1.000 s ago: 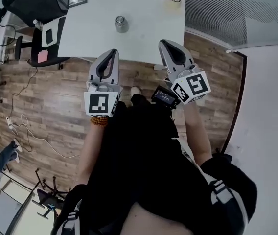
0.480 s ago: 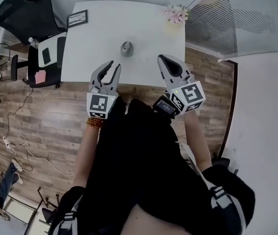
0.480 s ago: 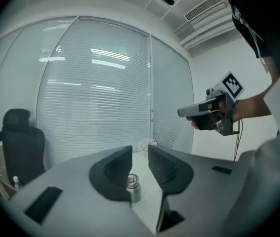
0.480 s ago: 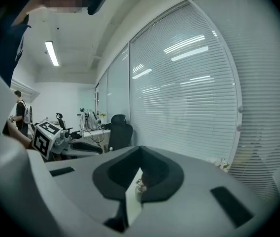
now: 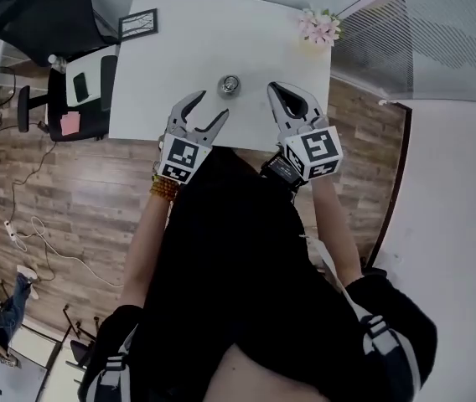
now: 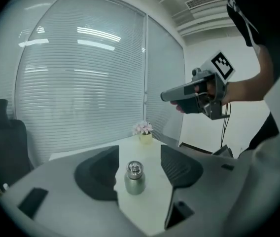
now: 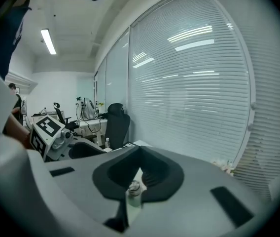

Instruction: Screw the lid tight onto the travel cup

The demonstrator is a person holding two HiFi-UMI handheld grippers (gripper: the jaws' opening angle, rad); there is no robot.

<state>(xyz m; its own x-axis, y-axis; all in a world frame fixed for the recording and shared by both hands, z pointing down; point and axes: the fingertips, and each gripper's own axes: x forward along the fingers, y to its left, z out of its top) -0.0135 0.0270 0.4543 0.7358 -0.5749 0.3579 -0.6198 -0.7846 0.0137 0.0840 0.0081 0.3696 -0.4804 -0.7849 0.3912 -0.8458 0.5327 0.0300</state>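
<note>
Facing stubby steel travel cup (image 5: 230,85): left gripper (image 5: 210,105) just opening, empty; right gripper (image 5: 276,88) clenched.

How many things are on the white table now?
3: a silver metal travel cup nearer the front edge, a dark picture frame at the far-left corner, potted pink flowers at the far-right corner.

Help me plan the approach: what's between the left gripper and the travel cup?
Only bare table, the left gripper view shows. The left gripper, jaws just opening with nothing between them, faces the travel cup.
</note>
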